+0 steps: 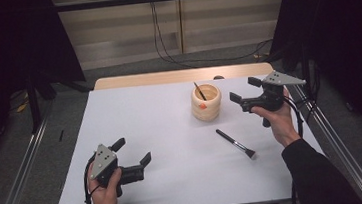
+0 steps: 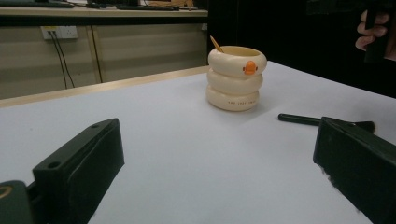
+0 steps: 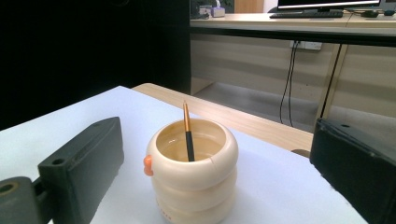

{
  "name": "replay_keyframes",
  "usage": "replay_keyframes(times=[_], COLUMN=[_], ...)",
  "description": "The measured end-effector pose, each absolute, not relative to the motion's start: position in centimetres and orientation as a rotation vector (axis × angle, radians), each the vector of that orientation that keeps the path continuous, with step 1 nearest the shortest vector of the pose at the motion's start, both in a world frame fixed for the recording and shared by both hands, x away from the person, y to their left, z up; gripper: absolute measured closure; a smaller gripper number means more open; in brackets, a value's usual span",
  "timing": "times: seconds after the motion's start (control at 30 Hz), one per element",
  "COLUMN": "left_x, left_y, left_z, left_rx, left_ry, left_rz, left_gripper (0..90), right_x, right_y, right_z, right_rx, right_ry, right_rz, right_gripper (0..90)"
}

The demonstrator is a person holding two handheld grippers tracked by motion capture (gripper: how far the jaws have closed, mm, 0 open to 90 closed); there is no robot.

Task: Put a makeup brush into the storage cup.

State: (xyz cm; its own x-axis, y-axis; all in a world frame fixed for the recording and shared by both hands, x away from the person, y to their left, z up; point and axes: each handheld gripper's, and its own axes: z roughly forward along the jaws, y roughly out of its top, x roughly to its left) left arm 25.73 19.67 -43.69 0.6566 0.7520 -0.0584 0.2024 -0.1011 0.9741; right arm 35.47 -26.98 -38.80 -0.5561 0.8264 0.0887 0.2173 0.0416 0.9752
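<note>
Cup (image 3: 194, 175) base: cut off by the bottom edge of the right gripper view.
Brush in cup (image 3: 187, 133): lower end hidden inside the cup.
Loose brush (image 2: 299, 119): bristle end hidden behind the left gripper's fingers (image 2: 359, 163).
Cup lettering: too small to read.
</note>
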Motion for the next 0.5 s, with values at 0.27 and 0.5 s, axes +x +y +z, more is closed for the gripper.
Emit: replay_keyframes(times=[0.27,0.5], left_x=[25.7,25.7], left_y=[19.7,19.8], left_z=[-43.7,-43.7], left_rx=[1.643,1.638], left_ry=[0.795,0.802], left_rz=[0.557,0.564], left_gripper=[1.6,1.6], right_x=[33.9,32.5], right_y=[-27.4,-27.7], right_z=[-39.4,-39.8], right_rx=[1.053,1.047], right_ry=[1.813,1.81], right_rz=[1.558,1.55], right_gripper=[2.1,2.9])
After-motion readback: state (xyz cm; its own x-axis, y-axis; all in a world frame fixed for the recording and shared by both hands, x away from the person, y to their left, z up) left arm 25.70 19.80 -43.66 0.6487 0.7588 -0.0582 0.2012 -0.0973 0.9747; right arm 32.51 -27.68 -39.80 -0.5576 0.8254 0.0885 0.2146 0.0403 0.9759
